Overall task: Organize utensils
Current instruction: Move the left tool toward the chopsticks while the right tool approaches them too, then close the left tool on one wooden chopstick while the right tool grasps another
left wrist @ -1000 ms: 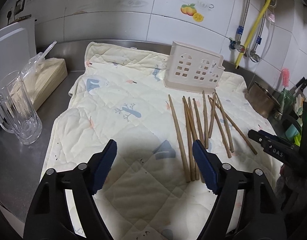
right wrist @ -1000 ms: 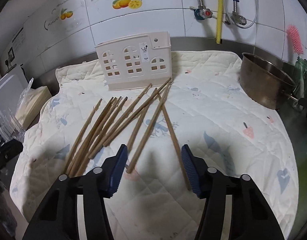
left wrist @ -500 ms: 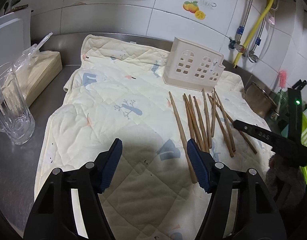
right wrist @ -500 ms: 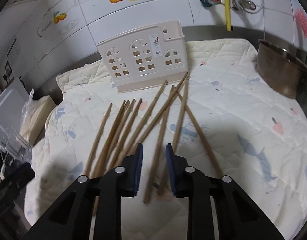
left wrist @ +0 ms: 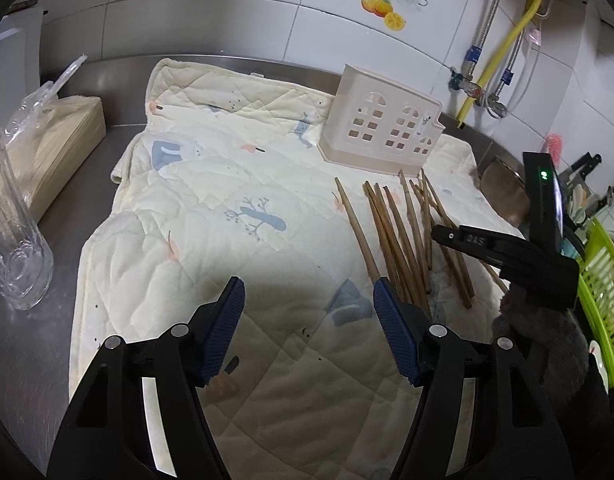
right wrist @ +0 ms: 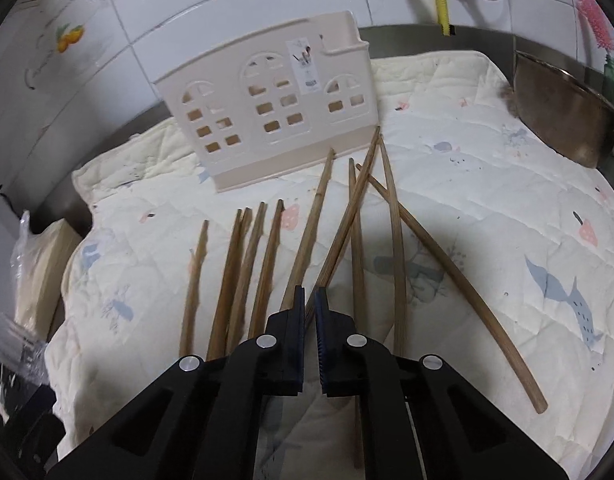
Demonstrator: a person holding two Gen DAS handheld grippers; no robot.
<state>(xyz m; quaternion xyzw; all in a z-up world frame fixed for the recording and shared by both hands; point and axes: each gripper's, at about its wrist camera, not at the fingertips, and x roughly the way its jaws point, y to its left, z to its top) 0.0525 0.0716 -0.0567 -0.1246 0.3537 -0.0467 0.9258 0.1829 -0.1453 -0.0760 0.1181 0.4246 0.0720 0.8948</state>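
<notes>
Several bamboo chopsticks [right wrist: 267, 256] lie fanned out on a pale quilted mat [right wrist: 487, 208], in front of a cream plastic utensil holder [right wrist: 267, 116] with window cut-outs. My right gripper [right wrist: 310, 300] is down among the chopsticks, its jaws nearly closed on one chopstick [right wrist: 343, 224] that runs up between the pads. In the left wrist view the chopsticks [left wrist: 403, 232] lie right of my left gripper [left wrist: 307, 308], which is open and empty above the mat [left wrist: 211, 208]. The holder [left wrist: 381, 124] stands behind them. The right gripper [left wrist: 503, 248] reaches in from the right.
A glass pitcher [left wrist: 11, 232] and a bagged stack of paper [left wrist: 39, 148] stand on the steel counter at left. A metal pot [right wrist: 563, 116] sits at right, and a green dish rack [left wrist: 603, 288] at the far right. The tiled wall carries pipes.
My right gripper has moved forward and down onto the chopsticks and its jaws have closed from wide open to nearly shut. My left gripper has drawn back a little and stayed open.
</notes>
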